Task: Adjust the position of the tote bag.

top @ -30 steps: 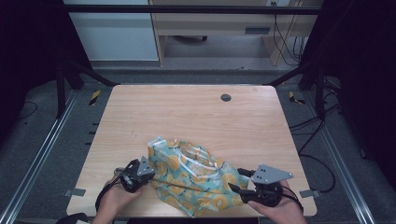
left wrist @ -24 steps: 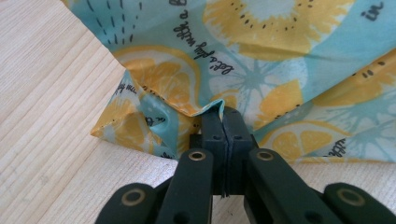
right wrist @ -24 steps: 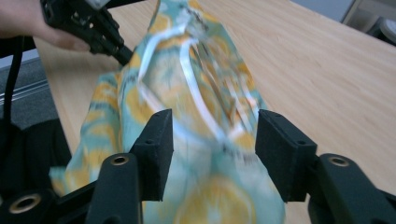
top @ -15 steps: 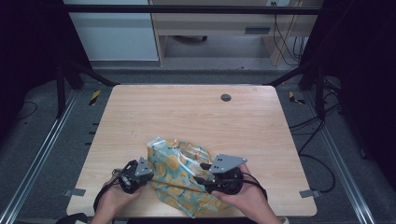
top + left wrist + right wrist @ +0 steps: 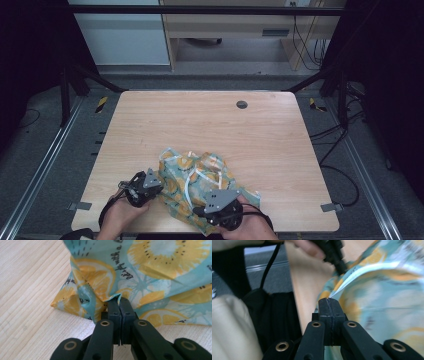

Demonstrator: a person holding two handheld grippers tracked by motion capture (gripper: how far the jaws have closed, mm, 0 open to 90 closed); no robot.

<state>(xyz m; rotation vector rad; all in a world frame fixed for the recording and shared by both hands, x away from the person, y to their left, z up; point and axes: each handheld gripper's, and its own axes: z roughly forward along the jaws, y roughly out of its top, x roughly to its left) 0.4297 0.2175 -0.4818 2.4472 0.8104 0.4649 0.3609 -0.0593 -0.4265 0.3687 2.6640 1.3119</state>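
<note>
**Both grippers on the fruit-print bag, mid-fold**

The fruit-print bag (image 5: 200,185) lies crumpled at the table's (image 5: 210,125) near edge. The left gripper (image 5: 119,302) is clamped on a fold of its edge. The right gripper (image 5: 329,302) has just been closing; its jaws meet at the bag's near edge, but I can't tell if fabric's caught. Looks like a fold or straighten step, so next probably means pulling the cloth taut.
</note>
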